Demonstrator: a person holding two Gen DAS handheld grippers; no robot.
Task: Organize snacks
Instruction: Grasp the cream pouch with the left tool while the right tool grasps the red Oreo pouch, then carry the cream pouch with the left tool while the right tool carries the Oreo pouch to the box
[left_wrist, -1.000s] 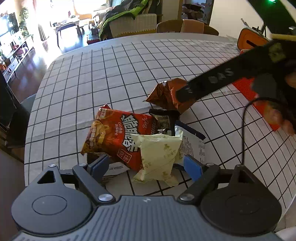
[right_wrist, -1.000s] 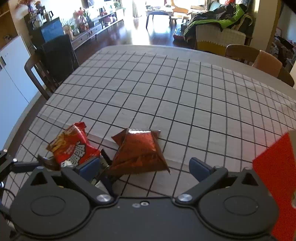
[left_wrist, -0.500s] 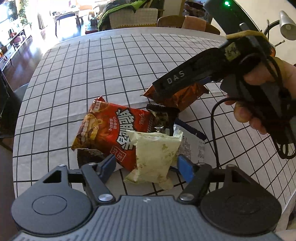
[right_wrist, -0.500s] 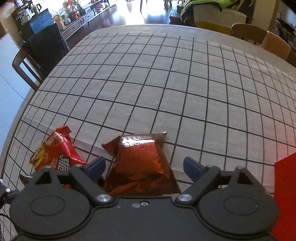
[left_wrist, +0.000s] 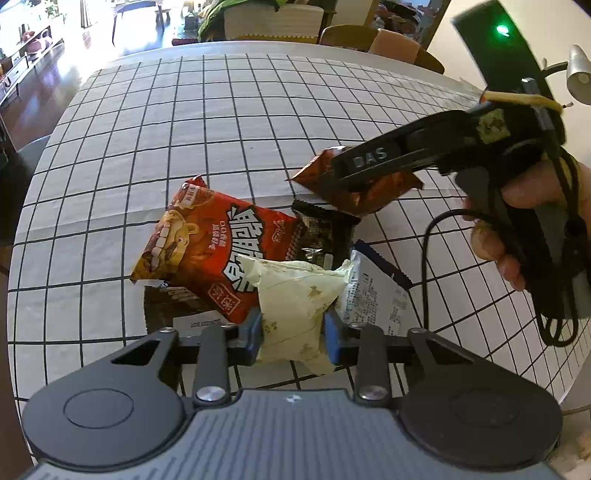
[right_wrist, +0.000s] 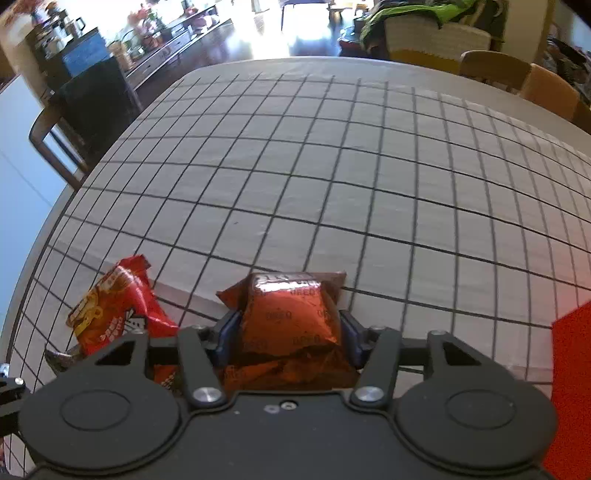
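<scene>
Our left gripper (left_wrist: 293, 332) has its blue jaws squeezed on a soft pale yellow snack bag (left_wrist: 295, 295), close to us on the counter with the white cloth and black squares (left_wrist: 184, 110). Under that bag lies a big red shiny chip bag (left_wrist: 207, 243), with a dark wrapper (left_wrist: 317, 236) and a white packet (left_wrist: 373, 295) beside it. A little farther off, our right gripper (right_wrist: 288, 332) has its jaws pressed on a shiny brown-red snack bag (right_wrist: 291, 317). A red flat thing (right_wrist: 572, 369) sits to the right.

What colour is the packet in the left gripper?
Pale yellow-cream with small faint motifs; the packet shows best in the left wrist view, pinched by the left gripper.
</scene>
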